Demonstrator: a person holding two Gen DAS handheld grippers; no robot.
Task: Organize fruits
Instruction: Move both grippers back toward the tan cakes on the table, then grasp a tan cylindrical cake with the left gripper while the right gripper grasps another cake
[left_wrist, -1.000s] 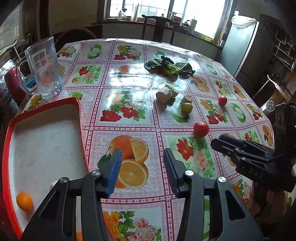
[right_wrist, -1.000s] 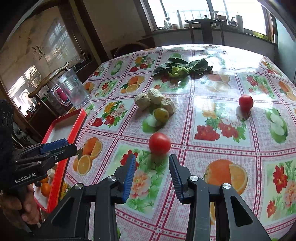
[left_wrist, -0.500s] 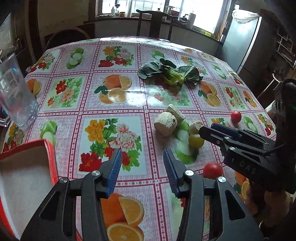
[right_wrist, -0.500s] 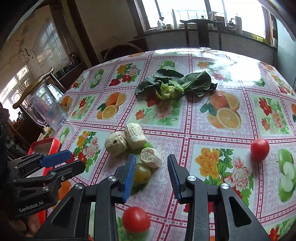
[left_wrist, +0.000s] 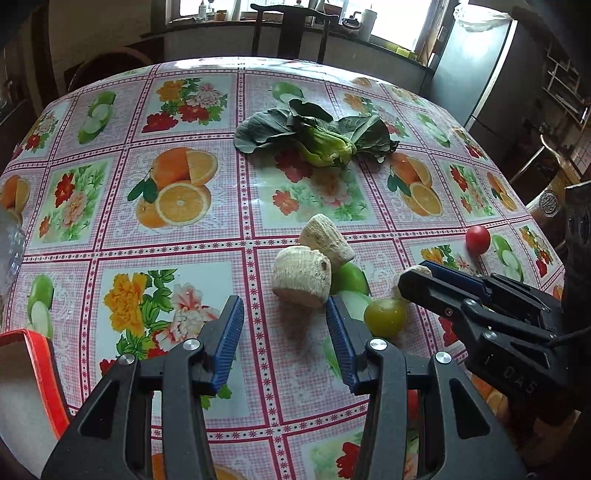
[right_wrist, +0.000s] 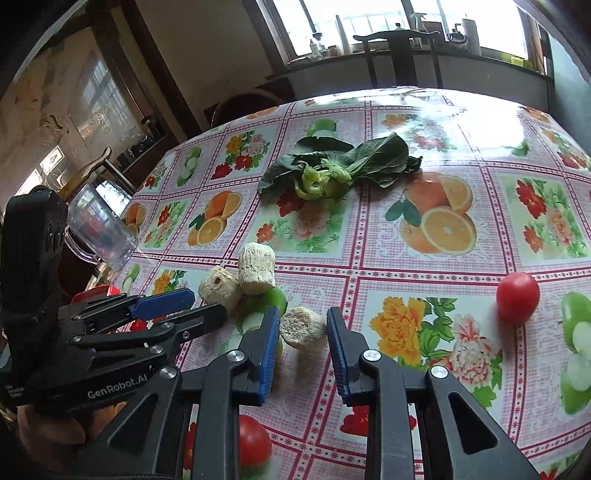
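**Closing in on the green fruit**

The green fruit (left_wrist: 384, 316) lies on the desk (left_wrist: 184, 240) among three pale chunks, one of them (right_wrist: 303, 326) between our right tool's (right_wrist: 301, 349) spread fingers. Both tools are wide open and hold nothing; the left tool (left_wrist: 284, 338) faces another chunk (left_wrist: 301, 277). We judge this the reach before a pick. Next we must centre on fruit, grip, and carry it to the red tray (left_wrist: 44, 369). Two tomatoes (right_wrist: 517, 298) wait.
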